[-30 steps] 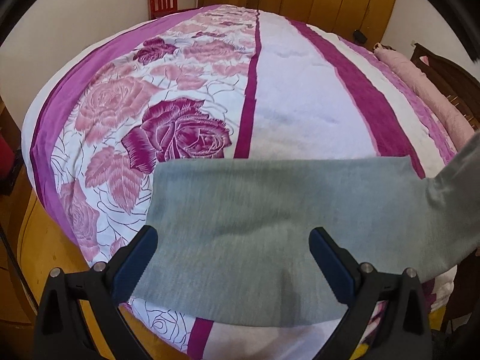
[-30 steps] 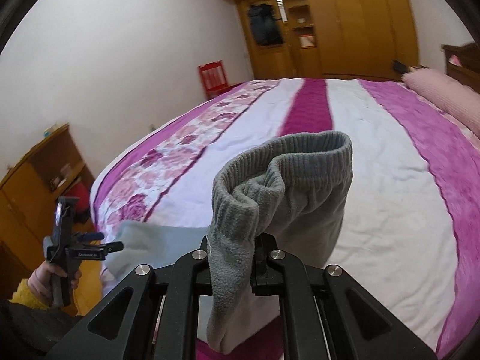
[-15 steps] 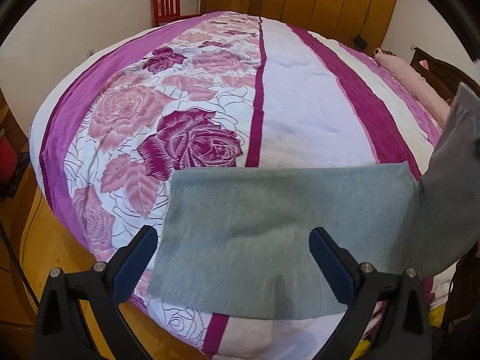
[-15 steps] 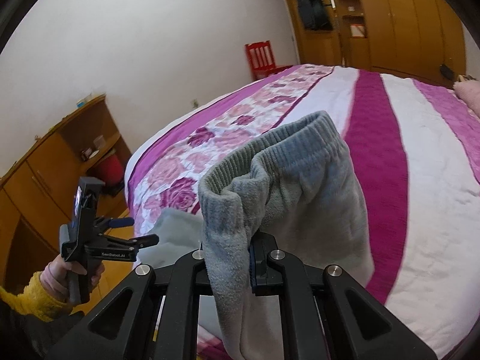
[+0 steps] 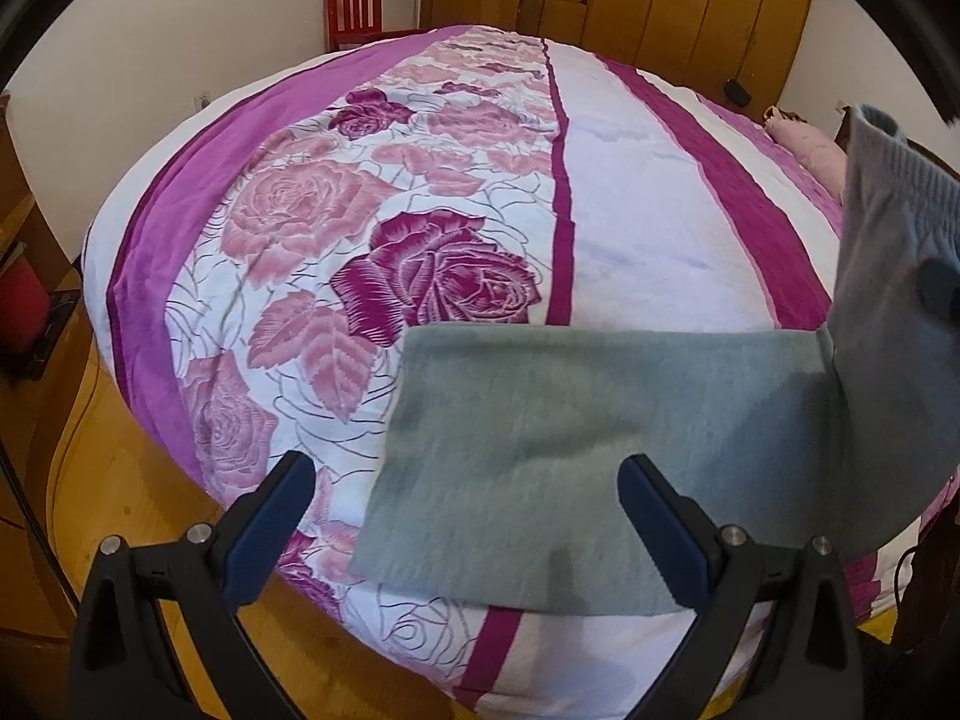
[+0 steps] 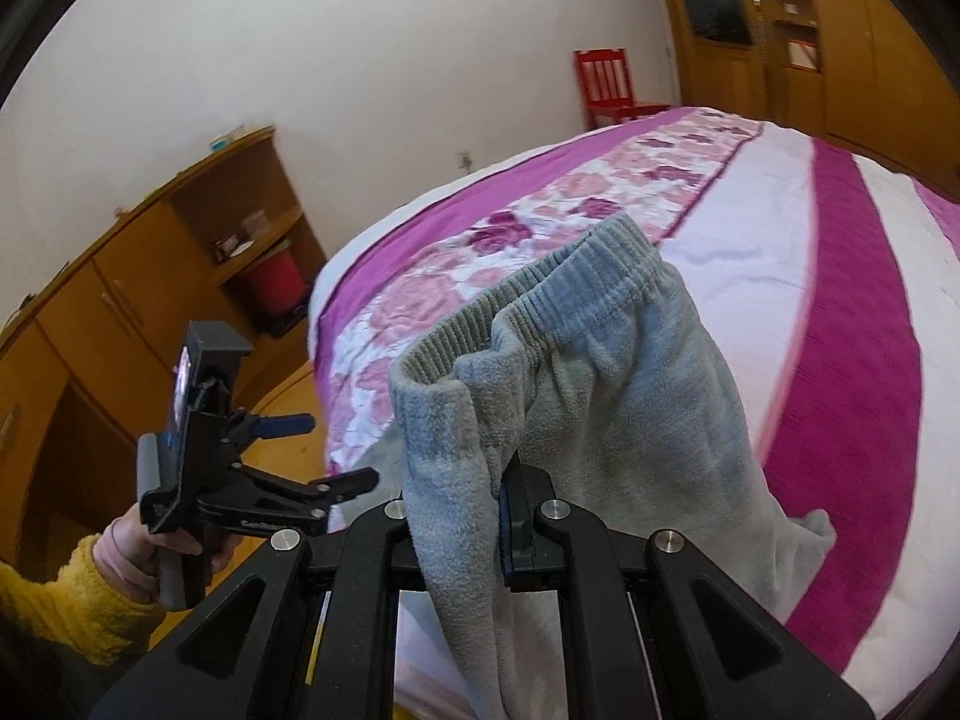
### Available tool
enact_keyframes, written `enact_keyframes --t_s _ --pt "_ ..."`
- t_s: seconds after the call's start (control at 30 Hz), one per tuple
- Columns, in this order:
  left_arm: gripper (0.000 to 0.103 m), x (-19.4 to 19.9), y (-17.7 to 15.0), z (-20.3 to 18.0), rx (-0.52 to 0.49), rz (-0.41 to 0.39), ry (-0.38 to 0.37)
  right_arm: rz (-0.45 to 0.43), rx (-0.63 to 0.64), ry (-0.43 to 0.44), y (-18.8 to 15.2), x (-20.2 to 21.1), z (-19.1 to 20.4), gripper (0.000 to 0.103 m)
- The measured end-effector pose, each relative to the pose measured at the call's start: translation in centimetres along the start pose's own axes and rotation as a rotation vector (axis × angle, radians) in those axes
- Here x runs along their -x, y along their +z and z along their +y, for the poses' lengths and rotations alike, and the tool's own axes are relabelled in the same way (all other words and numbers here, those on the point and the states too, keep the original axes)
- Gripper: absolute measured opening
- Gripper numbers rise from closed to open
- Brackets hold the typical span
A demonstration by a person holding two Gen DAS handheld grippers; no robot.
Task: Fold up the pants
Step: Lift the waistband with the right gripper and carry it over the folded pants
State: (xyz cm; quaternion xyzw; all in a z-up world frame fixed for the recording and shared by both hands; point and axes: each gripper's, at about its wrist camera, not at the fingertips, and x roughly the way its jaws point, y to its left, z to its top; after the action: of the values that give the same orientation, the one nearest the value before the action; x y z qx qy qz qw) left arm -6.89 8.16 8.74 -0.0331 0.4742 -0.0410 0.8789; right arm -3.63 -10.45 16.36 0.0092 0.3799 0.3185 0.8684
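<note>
Grey fleece pants (image 5: 588,438) lie with the leg end flat across the near edge of the bed. The waistband end (image 5: 894,228) is lifted at the right. My left gripper (image 5: 465,516) is open and empty, hovering above the leg end near the bed's edge. My right gripper (image 6: 474,516) is shut on the pants (image 6: 600,396) just below the ribbed waistband (image 6: 564,282), holding it up above the bed. The left gripper also shows in the right wrist view (image 6: 327,456), held in a hand with a yellow sleeve.
The bed (image 5: 648,192) has a purple, white and rose-patterned cover. A red chair (image 5: 354,9) and wooden wardrobes (image 5: 690,6) stand behind it. A wooden shelf unit (image 6: 150,276) with a red bin (image 6: 273,282) stands left. A pink pillow (image 5: 807,144) lies far right.
My right gripper has carried the waistband up and to the left, toward the leg end. My left gripper has drawn back and left a little, staying open.
</note>
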Motion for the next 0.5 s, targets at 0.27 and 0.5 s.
enact_keyframes --t_s 0.27,0.5 --pt "0.103 0.4 -0.6 1.8 0.028 -0.01 0.026 0.079 0.086 0.049 0.8 -4.3 3.4 0.011" --pt "0.103 0.1 -1.2 3.7 0.072 0.001 0.039 0.185 0.116 0.045 -0.8 -9.6 4.6 0.011"
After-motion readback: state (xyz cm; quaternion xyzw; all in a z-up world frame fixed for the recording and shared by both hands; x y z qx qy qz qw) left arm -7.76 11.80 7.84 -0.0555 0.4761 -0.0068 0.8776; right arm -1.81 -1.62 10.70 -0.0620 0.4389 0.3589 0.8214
